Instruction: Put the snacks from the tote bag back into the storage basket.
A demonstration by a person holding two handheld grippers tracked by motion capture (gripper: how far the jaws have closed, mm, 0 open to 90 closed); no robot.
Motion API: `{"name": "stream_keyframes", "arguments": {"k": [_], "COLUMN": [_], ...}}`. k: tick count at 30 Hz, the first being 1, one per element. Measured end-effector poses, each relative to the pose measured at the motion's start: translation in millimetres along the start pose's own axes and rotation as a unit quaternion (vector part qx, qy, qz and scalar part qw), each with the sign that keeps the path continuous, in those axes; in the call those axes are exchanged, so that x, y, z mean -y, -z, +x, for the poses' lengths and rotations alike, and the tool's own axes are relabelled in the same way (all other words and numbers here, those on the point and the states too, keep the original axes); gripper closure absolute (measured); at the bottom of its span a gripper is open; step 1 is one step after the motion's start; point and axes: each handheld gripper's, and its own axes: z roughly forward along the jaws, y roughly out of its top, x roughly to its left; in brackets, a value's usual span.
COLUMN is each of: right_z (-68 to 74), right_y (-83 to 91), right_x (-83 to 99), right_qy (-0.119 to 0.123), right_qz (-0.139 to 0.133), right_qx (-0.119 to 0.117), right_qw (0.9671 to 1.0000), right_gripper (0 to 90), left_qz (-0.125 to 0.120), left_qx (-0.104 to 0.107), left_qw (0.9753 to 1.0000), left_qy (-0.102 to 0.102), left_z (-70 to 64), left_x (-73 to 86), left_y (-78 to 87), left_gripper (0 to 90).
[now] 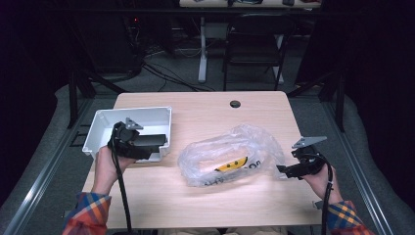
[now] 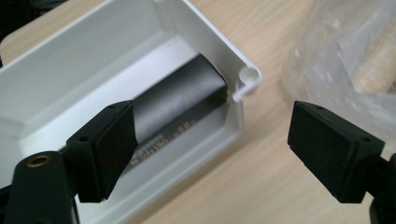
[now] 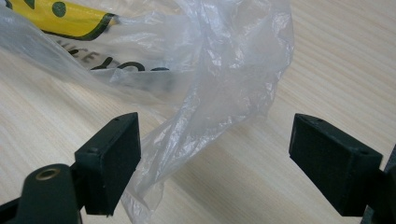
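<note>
We're over the wooden bench (image 1: 205, 112) now, and our left tool (image 1: 147, 142) sits at about nine o'clock, poised above the near right corner of the white tray (image 1: 100, 128). In the left gripper view its jaws stand wide apart, released, one over the tray and one over bare wood, with a black box (image 2: 180, 100) lying inside against the tray's wall below them. At the centre of the bench we've got the clear plastic bag (image 1: 230, 154), crumpled, with a yellow print and dark lettering on it. Over at three o'clock our right tool (image 1: 288, 170) is just at the bag's right edge; in the right gripper view its jaws are spread, gripping nothing, and a loose fold of the bag (image 3: 210, 93) trails between them, touching the left jaw.
</note>
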Motion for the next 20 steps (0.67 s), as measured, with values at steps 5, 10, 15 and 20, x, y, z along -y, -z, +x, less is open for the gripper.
{"name": "stream_keyframes", "arguments": {"k": [5,10,15,20], "right_z": [-0.4,0.7,1.0,0.5], "right_y": [-2.0,-3.5,-3.2,-3.9], "right_x": [0.8,1.3,1.7,2.8], "right_qy": [0.005,0.005,0.009,0.010], "right_qz": [0.005,0.004,0.003,0.002], "right_qx": [0.001,0.000,0.003,0.004], "right_qw": [1.0000,1.0000,0.9999,0.9999], "right_gripper": [16.1,15.6,15.3,15.1], "left_qz": [0.002,0.016,0.018,0.021], "left_qx": [0.005,0.011,0.005,0.007], "left_qw": [1.0000,0.9998,0.9998,0.9997], "left_qy": [-0.002,-0.007,-0.005,-0.004], "left_z": [-17.9,-39.0,-50.8,-53.0], "left_x": [21.7,45.5,61.3,66.7], "left_y": [6.9,4.4,-2.3,-9.0], "left_gripper": [15.0,14.7,14.4,13.7]}}
